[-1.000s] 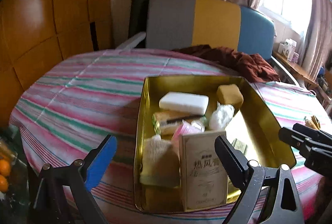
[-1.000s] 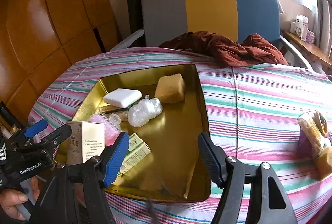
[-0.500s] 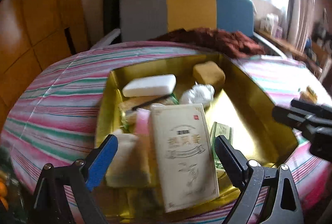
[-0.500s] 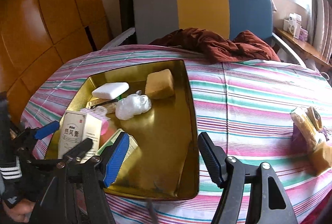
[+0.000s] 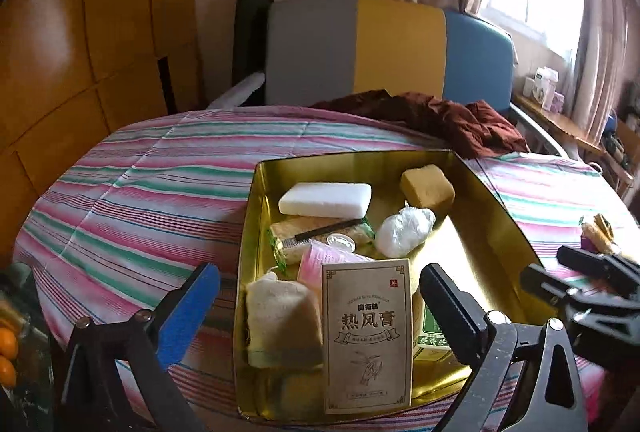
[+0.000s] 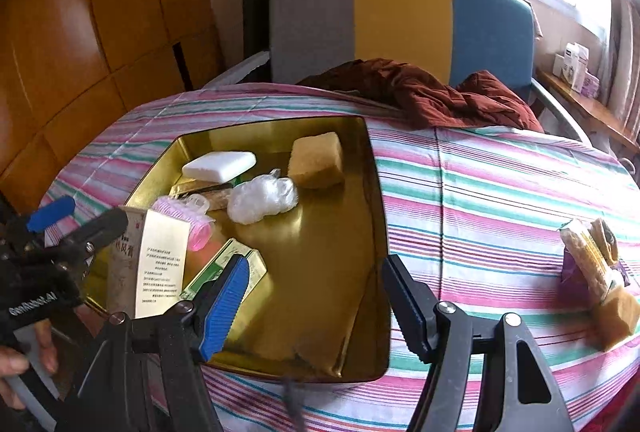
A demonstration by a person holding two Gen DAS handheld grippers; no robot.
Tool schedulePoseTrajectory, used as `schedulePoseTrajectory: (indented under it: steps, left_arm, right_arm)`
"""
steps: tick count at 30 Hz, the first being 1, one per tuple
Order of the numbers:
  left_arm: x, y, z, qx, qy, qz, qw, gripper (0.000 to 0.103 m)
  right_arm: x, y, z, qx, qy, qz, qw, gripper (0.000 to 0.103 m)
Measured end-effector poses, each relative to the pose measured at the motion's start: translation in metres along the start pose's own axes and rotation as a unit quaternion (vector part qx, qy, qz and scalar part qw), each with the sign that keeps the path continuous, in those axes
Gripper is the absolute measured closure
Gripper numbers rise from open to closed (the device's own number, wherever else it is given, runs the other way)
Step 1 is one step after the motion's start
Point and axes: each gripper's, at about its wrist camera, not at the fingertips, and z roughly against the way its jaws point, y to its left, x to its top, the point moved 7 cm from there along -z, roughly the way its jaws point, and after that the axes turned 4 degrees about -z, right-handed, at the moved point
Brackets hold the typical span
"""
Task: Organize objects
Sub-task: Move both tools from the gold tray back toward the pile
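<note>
A gold tray [image 5: 496, 208] sits on the striped tablecloth. A tan box with Chinese print [image 5: 368, 336] stands upright at the tray's near edge, inside my left gripper [image 5: 320, 312]. Its jaws are opening; the blue pad is well clear of the box and the black finger is just beside it. The tray also holds a white soap bar [image 5: 324, 199], tan sponge [image 5: 427, 185], white plastic bundle [image 5: 404, 232], pink curler [image 6: 184, 228], cloth pouch [image 5: 280, 320] and green box [image 6: 228, 268]. My right gripper [image 6: 316, 296] hovers open over the tray's near right corner, nothing in it.
Snack packets [image 6: 592, 264] and a tan block [image 6: 616, 316] lie on the cloth at the right. A maroon garment [image 6: 432, 96] is heaped at the table's far edge before a grey, yellow and blue chair [image 6: 400, 20]. Oranges [image 5: 6, 352] sit low on the left.
The tan box tipped towards the left camera half a second ago and now stands upright again. The left jaws have spread slightly wider. The right gripper has stayed put.
</note>
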Motion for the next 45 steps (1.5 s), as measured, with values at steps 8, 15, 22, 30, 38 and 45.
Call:
schedulePoseTrajectory:
  steps: [8,15,22,30,38,45]
  left_arm:
    - [-0.001,0.0,0.01,-0.013,-0.004,0.009,0.9999,0.001]
    - [0.0,-0.001,0.017,-0.016,-0.014,0.009,0.9997,0.001]
    - [0.0,-0.005,0.018,-0.028,-0.008,0.01,0.9995,0.001]
    - [0.004,-0.013,0.024,-0.023,-0.018,-0.012,0.9995,0.001]
    - [0.013,-0.025,0.029,-0.036,-0.028,-0.026,0.9986,0.001]
    - [0.027,-0.044,0.035,-0.054,-0.047,-0.047,0.9963,0.001]
  right_arm:
    - [-0.003,0.009,0.002,0.004,0.003,0.01,1.0,0.033]
    - [-0.002,0.007,0.005,0.003,0.003,0.007,1.0,0.033]
    - [-0.002,-0.004,0.006,-0.001,0.004,-0.009,1.0,0.033]
    - [-0.002,-0.024,0.006,-0.01,0.007,-0.032,0.999,0.033]
    - [-0.001,-0.06,0.014,-0.034,0.004,-0.062,0.998,0.033]
    - [-0.003,-0.115,0.031,-0.066,0.0,-0.114,0.991,0.033]
